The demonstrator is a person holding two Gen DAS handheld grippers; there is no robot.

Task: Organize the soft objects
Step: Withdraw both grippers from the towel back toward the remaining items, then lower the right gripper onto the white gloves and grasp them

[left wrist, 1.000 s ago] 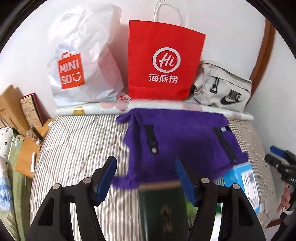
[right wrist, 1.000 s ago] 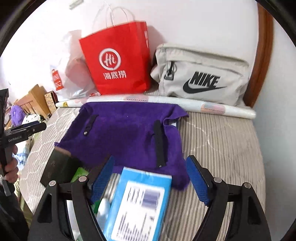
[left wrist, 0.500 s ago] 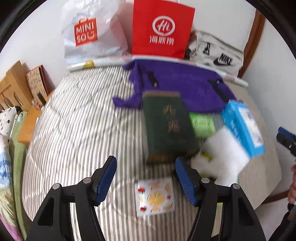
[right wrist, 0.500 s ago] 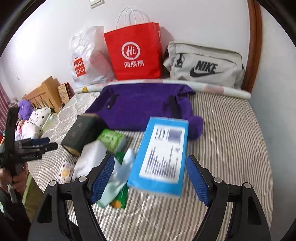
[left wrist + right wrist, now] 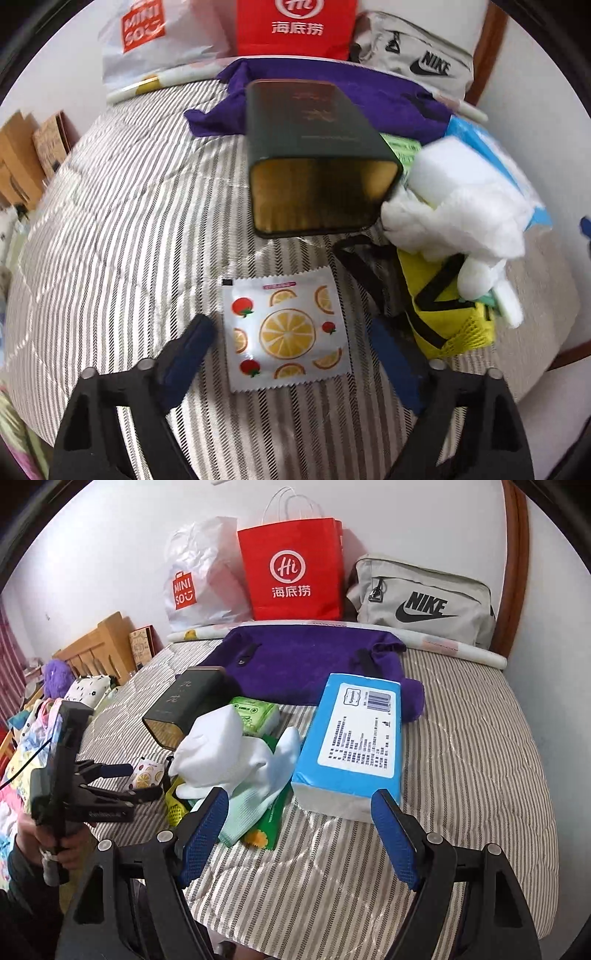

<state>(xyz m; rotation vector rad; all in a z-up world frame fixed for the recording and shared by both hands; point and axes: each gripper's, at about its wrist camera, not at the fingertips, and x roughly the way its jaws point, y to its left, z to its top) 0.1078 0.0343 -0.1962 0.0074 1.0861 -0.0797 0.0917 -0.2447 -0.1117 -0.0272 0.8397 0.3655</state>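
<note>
Bed (image 5: 110, 229): left tongs (image 5: 291, 354) lower, opening over sachet (image 5: 286, 334).

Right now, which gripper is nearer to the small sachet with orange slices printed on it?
Left. The left gripper hangs just over the orange-slice sachet, its opening jaws on either side of it, not touching. The right gripper is farther, in front of the blue tissue pack.

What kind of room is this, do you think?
Most likely a bedroom: the things lie on a striped quilted mattress, a wooden headboard stands at one end, and patterned bedding is heaped beside it.
</note>
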